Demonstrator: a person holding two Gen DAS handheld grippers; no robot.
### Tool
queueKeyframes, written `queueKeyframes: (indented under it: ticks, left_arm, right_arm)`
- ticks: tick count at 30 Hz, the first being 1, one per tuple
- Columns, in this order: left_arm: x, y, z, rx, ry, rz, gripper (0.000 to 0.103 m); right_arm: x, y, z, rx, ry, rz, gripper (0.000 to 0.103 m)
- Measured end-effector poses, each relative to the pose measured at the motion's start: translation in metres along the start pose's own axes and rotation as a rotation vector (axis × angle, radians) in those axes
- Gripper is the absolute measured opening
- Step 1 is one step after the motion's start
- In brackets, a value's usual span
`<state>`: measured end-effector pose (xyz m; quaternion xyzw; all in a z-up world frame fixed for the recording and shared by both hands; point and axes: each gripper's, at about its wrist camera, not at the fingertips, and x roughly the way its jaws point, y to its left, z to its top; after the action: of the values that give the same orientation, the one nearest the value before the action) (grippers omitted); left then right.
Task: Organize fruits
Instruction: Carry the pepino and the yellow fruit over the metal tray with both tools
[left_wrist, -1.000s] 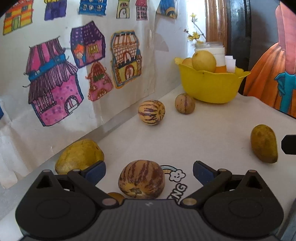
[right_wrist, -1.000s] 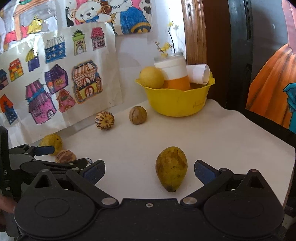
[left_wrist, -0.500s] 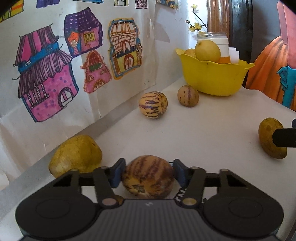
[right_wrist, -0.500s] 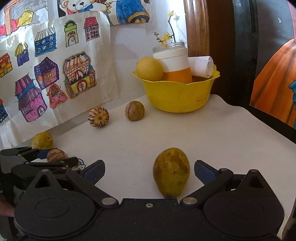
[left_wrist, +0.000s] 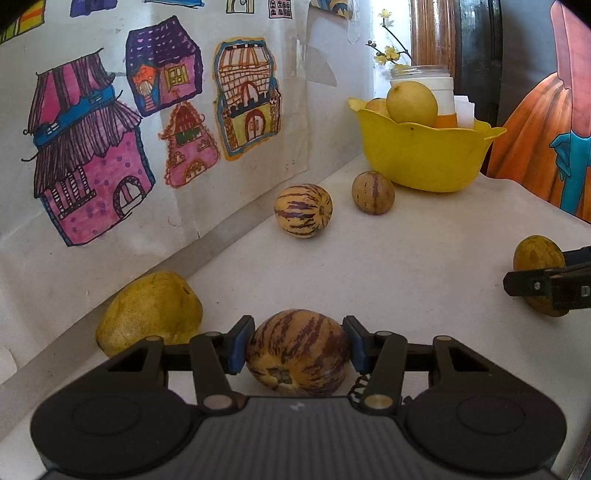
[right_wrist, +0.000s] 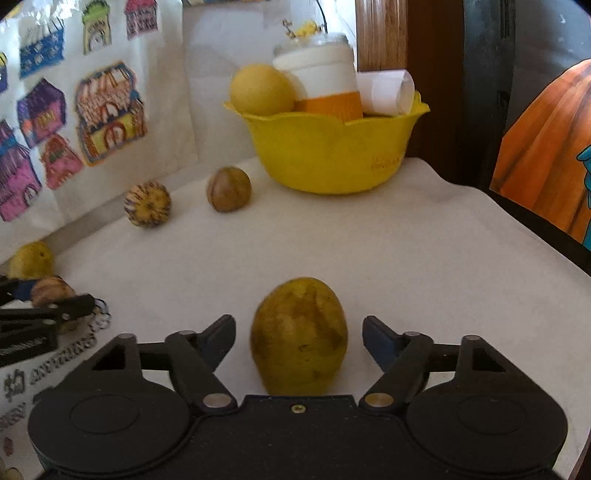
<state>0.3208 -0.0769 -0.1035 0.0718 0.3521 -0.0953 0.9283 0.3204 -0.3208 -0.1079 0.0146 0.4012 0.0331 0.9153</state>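
House drawings (left_wrist: 155, 122) hung on the wall at ten o'clock in the left wrist view. A white and orange jar (right_wrist: 325, 85) stood at twelve o'clock in the right wrist view, a rolled paper (right_wrist: 388, 92) touching it at one o'clock. A white cloth (right_wrist: 406, 258) covered the table.

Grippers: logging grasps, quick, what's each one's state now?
Left gripper: closed on the striped fruit.
Right gripper: open, its pads either side of the yellow-green fruit, not touching.

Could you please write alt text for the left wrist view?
The left gripper clamps a purple-striped melon on a white table. Ahead lie two more striped melons, a yellow bowl holding fruit, and house drawings on the wall.
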Motion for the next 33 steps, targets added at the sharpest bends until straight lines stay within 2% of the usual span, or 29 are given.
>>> queueKeyframes:
  ticks: [1,3,5,9,19,24,33]
  left_arm:
    - [0.0,-0.001,0.0,0.002,0.001,0.001,0.056]
    - [0.0,-0.002,0.001,0.008,0.001,0.003,0.056]
    - [0.001,-0.003,0.001,0.011,0.001,0.005,0.056]
    - [0.002,-0.003,0.002,0.013,0.0,0.005,0.056]
    - [0.002,-0.006,0.002,0.015,0.003,-0.002,0.056]
    - [-0.001,-0.009,0.002,0.015,0.003,-0.022,0.056]
    - [-0.036,-0.016,0.01,0.018,-0.053,-0.04,0.056]
  right_arm:
    - [0.002,-0.001,0.0,-0.001,0.005,-0.002,0.074]
    - [0.003,-0.002,-0.001,-0.001,0.007,-0.004,0.059]
    - [0.003,-0.002,-0.001,-0.001,0.005,0.013,0.055]
    - [0.003,0.002,-0.001,-0.021,0.003,0.006,0.054]
    - [-0.012,0.032,-0.005,-0.075,0.016,0.123,0.054]
    - [-0.026,0.04,0.0,-0.095,-0.002,0.136,0.054]
    - [-0.061,0.048,0.006,-0.114,-0.059,0.156,0.054]
